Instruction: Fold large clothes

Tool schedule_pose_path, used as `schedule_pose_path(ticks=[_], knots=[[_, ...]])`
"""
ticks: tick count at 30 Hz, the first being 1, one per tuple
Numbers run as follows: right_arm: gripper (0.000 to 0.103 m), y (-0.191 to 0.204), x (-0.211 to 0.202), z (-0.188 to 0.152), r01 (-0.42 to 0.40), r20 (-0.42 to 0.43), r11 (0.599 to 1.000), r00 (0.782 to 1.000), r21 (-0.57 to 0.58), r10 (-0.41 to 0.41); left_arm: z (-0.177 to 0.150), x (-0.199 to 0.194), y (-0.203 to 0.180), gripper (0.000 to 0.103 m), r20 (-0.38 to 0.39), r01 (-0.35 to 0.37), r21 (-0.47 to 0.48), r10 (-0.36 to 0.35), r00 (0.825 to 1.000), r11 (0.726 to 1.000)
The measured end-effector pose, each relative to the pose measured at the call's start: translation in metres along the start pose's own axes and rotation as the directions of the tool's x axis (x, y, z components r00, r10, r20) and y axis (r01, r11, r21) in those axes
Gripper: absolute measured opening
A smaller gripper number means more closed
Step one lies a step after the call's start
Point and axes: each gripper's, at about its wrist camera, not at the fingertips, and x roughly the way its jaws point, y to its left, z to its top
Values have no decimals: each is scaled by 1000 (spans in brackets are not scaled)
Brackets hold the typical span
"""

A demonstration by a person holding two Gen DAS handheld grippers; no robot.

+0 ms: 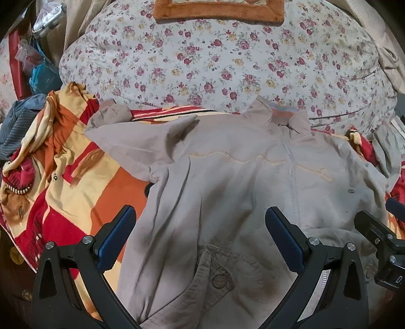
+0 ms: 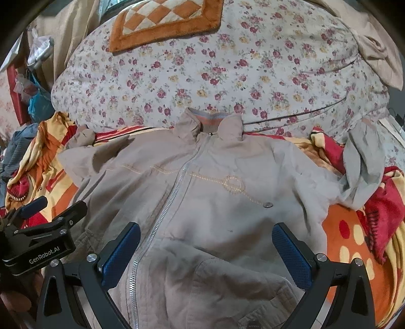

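A large beige zip-up jacket [image 1: 227, 182] [image 2: 215, 192] lies front up on a patterned blanket, collar toward the far side, zipper closed. Its left sleeve [image 1: 141, 134] is bent across toward the chest; the right sleeve [image 2: 362, 167] lies crumpled out to the right. My left gripper [image 1: 200, 222] hovers open over the jacket's lower left front near a buttoned pocket [image 1: 220, 275]. My right gripper [image 2: 206, 240] hovers open over the lower right front, just right of the zipper [image 2: 162, 217]. Neither holds any cloth. Each gripper shows at the edge of the other's view.
A red, orange and yellow blanket [image 1: 63, 182] [image 2: 359, 240] lies under the jacket. Behind it bulges a floral quilt [image 1: 215, 58] topped by an orange-bordered mat [image 2: 162, 22]. Blue striped cloth [image 1: 17, 126] and bags sit at far left.
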Motion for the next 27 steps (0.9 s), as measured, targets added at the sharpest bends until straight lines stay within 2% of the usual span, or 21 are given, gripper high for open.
schedule_pose_path(ticks=[5, 18, 27], knots=[[103, -1, 7, 0, -2, -23, 1000, 1000, 11, 2, 0, 5, -2, 102, -6, -1, 5, 1, 1000, 1000], [103, 5, 20, 3, 55, -35, 998, 998, -29, -56, 2, 17, -5, 102, -29, 20, -1, -20, 999, 1000], [103, 4, 26, 5, 53, -43, 998, 998, -29, -54, 2, 22, -6, 102, -42, 21, 0, -20, 999, 1000]])
